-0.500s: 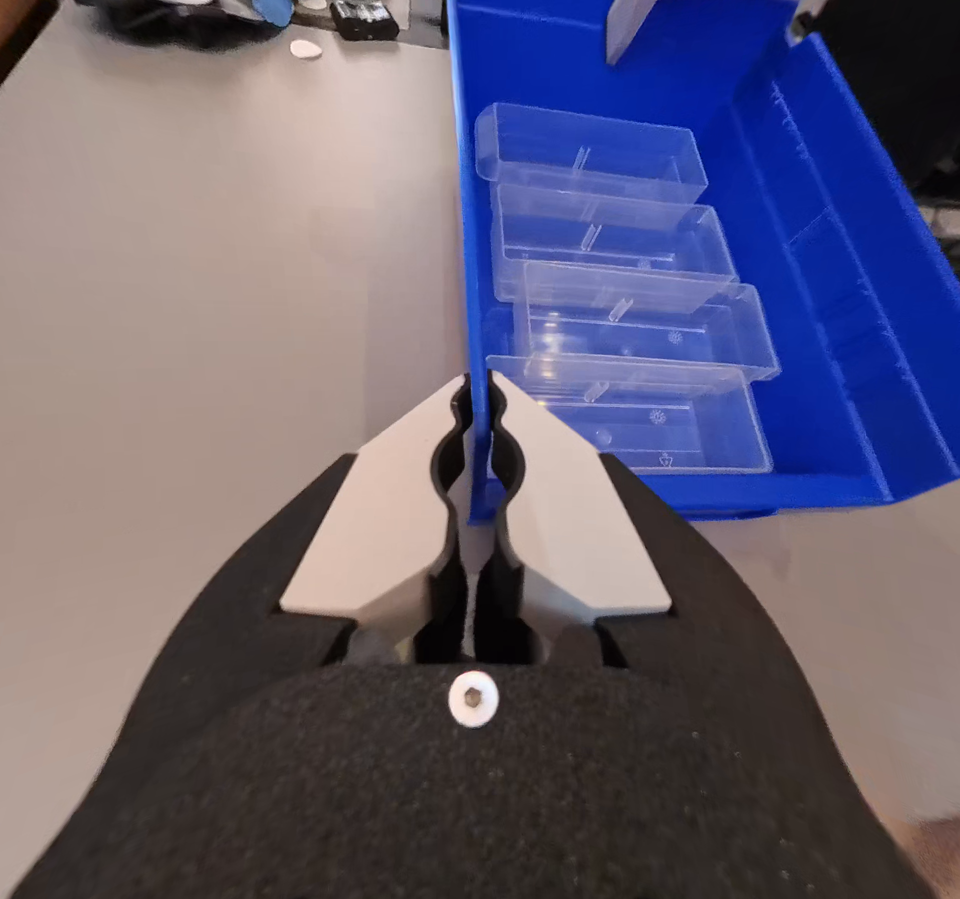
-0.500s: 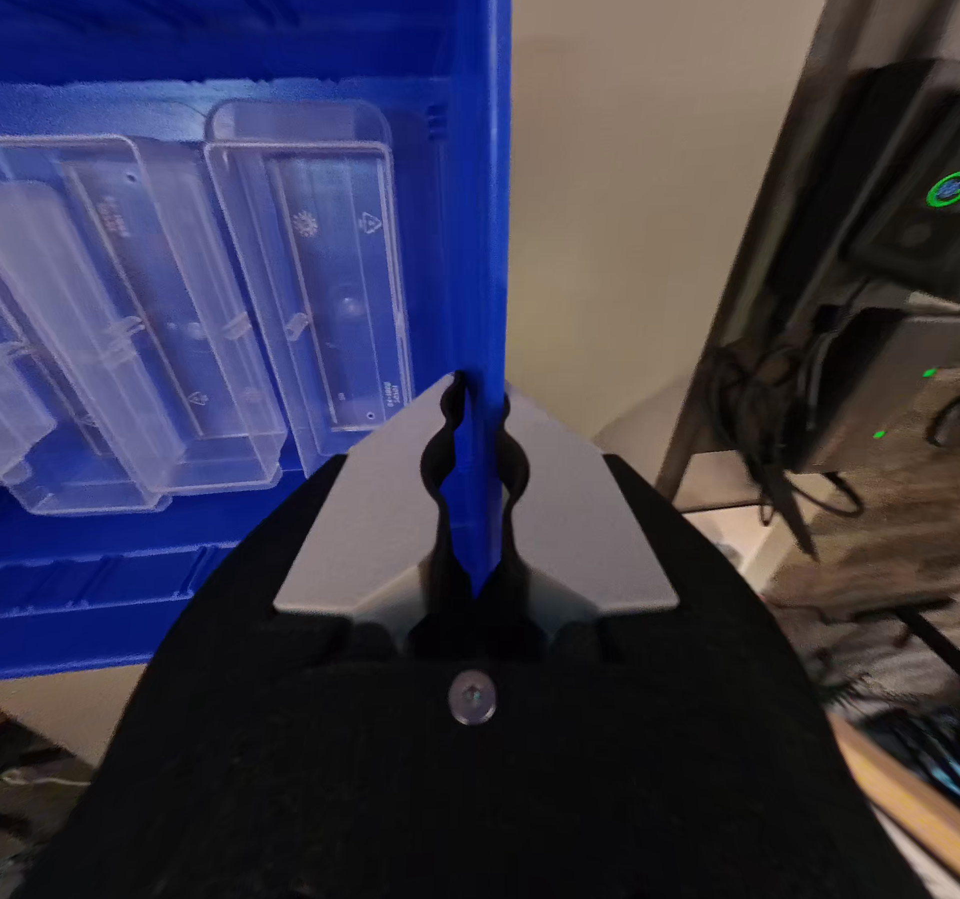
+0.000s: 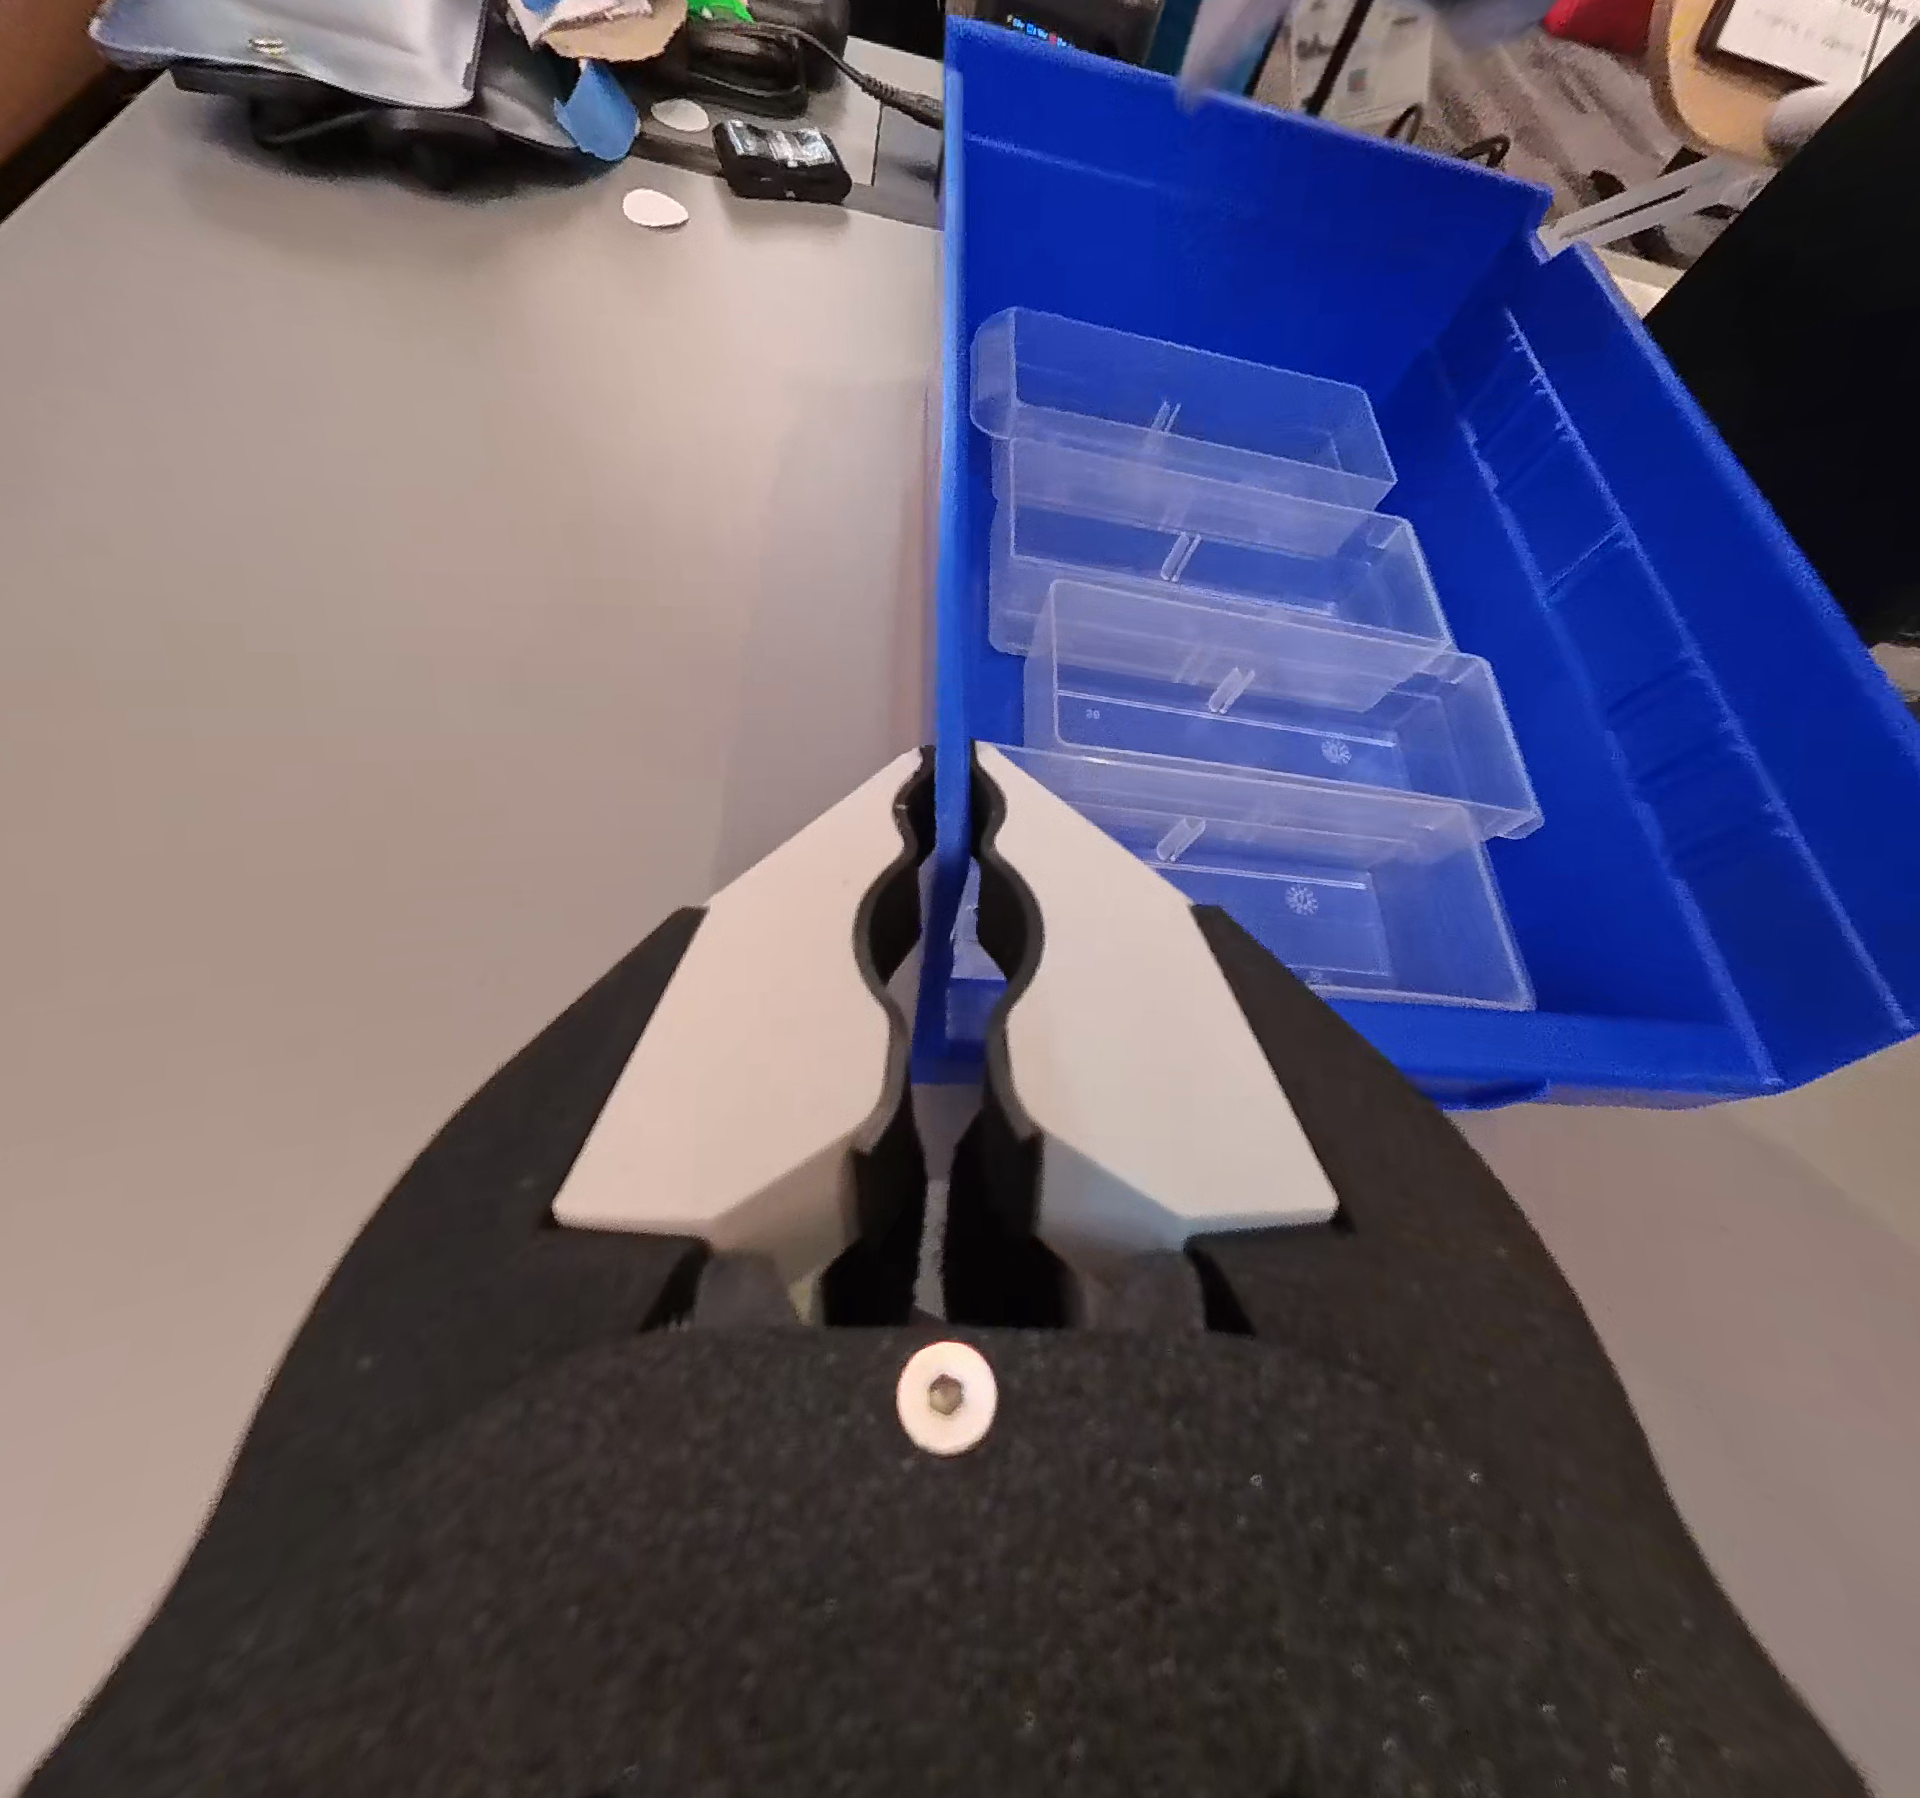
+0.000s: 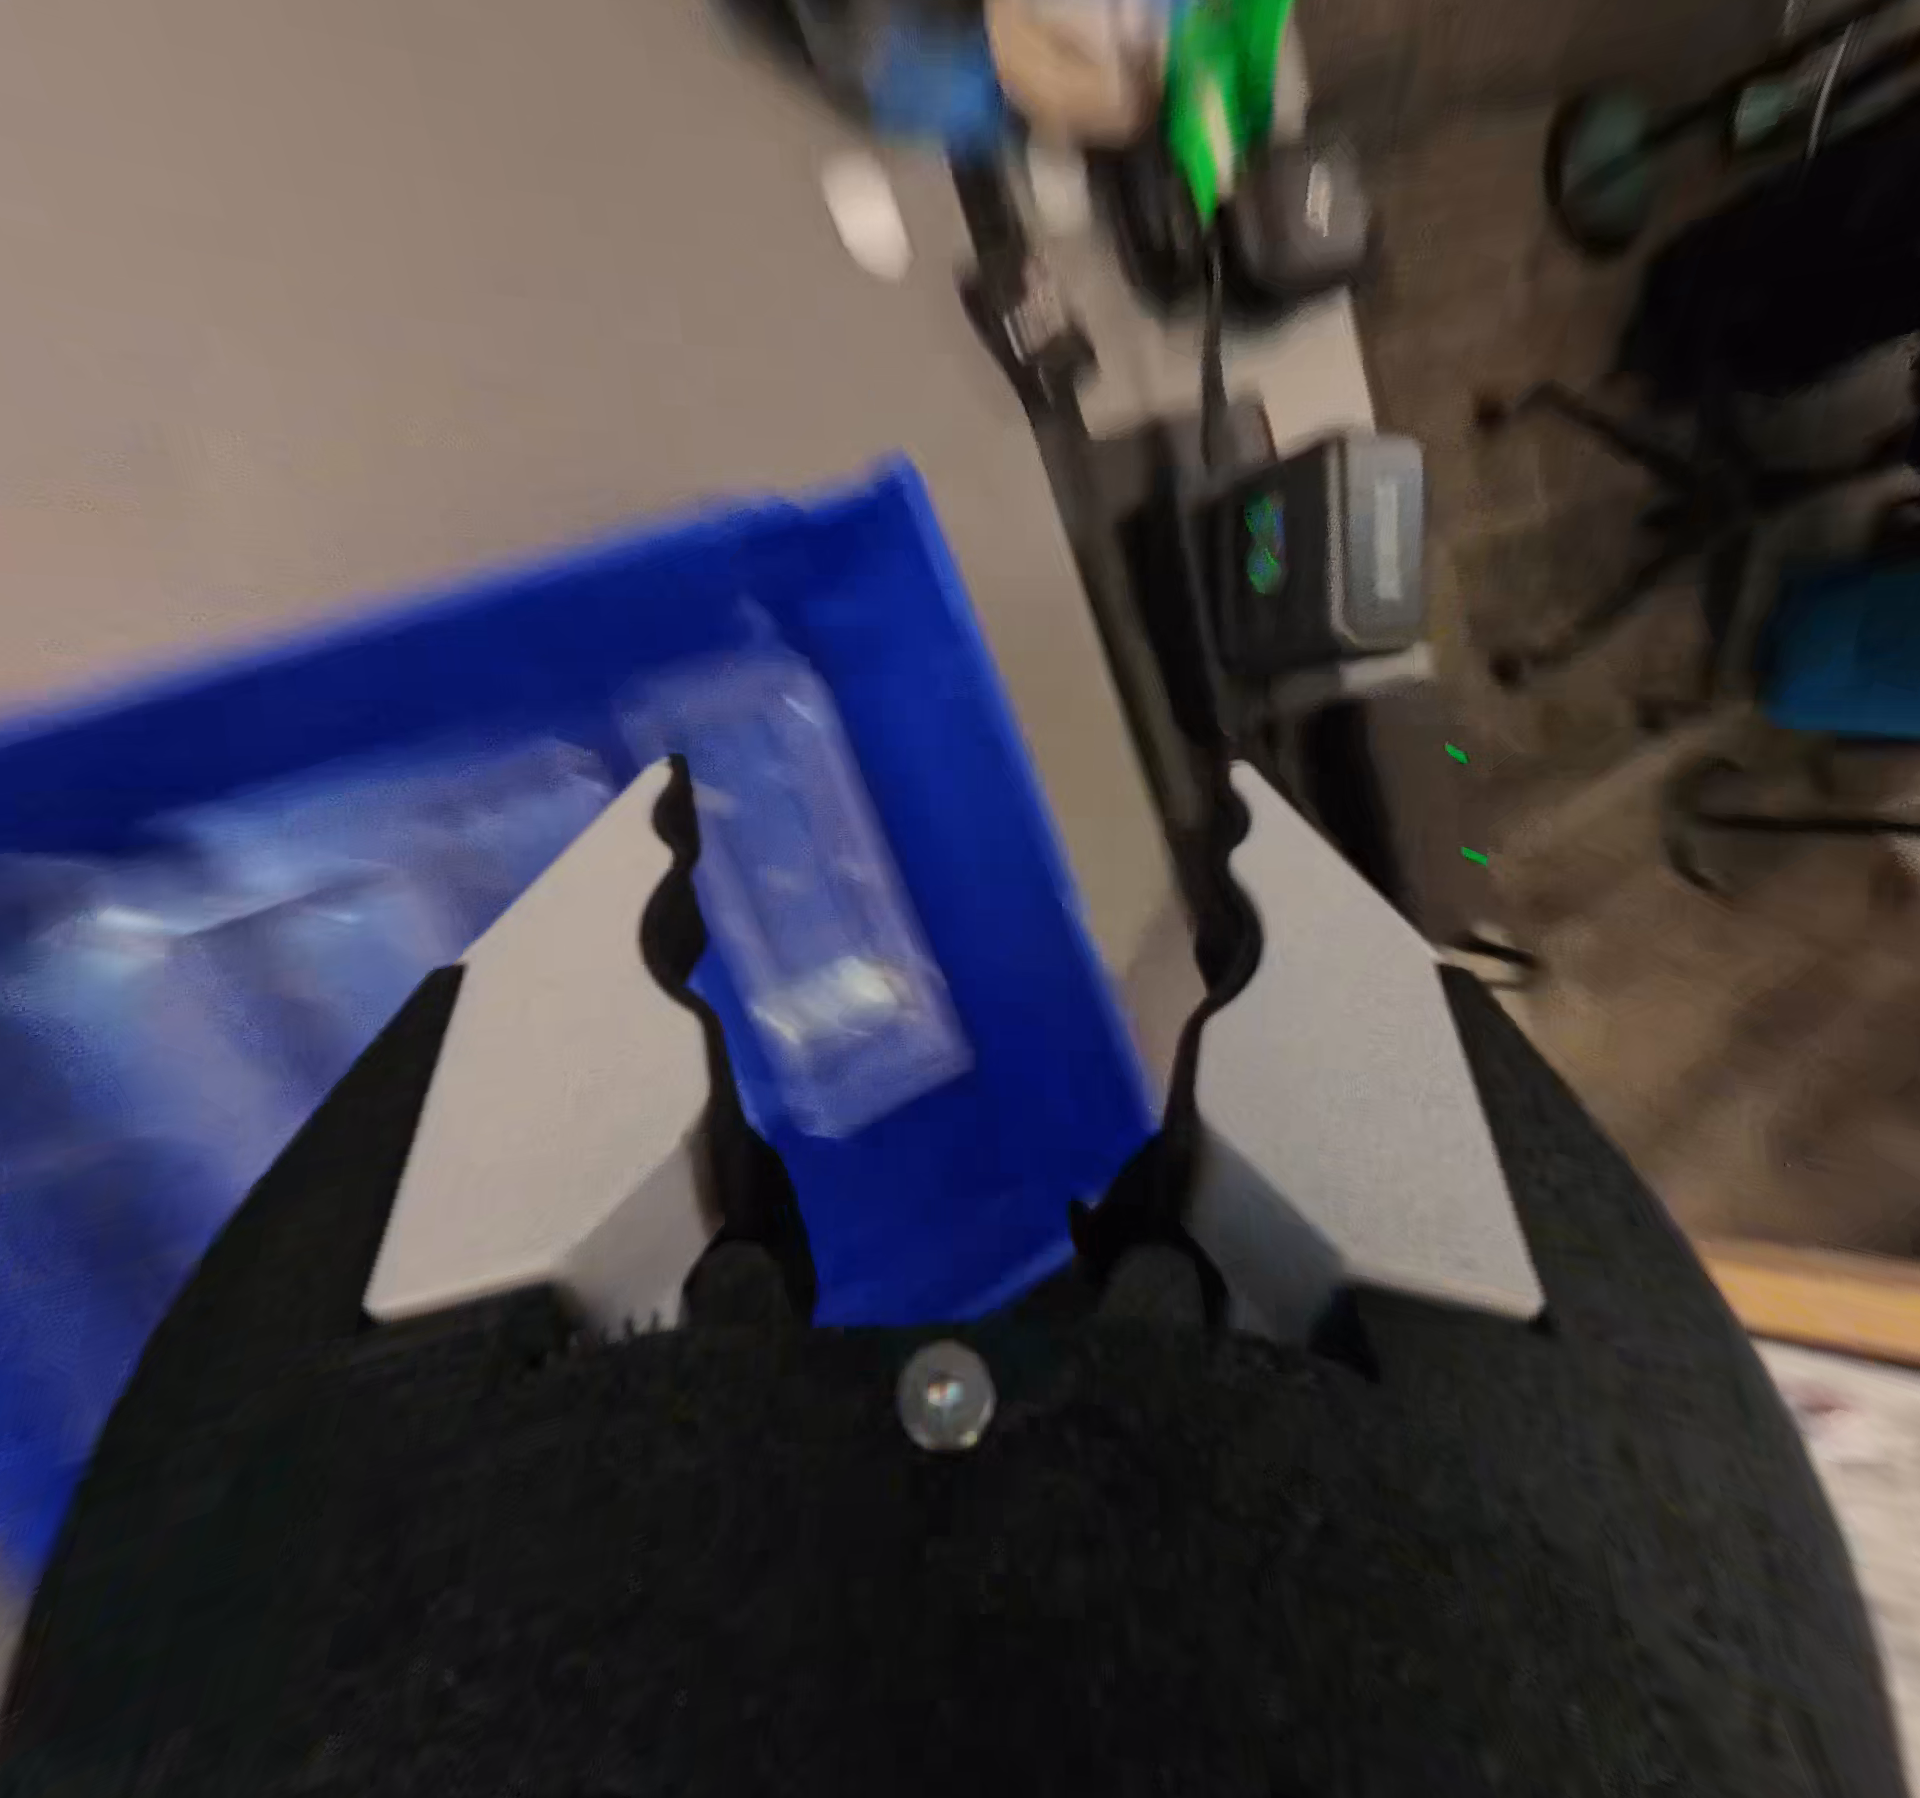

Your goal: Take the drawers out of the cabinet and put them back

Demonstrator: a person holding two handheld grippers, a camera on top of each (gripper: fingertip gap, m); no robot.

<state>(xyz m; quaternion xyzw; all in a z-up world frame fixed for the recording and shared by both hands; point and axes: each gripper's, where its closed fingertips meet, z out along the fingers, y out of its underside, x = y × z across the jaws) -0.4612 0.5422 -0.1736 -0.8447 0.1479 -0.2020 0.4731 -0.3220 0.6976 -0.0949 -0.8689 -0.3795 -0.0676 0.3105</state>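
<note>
Right tool [image 4: 951, 782] now off drawer-filled bin [image 4: 914, 605]

Right tool [image 4: 951, 782] spread wide above blue bin [image 4: 914, 668] corner.

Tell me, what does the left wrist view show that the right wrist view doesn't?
Only the left view shows four clear drawers sharply, the left gripper shut on the bin's wall, and clutter on the grey table. Only the right view shows the right gripper open, with blurred equipment beyond. Both show the blue bin.
</note>
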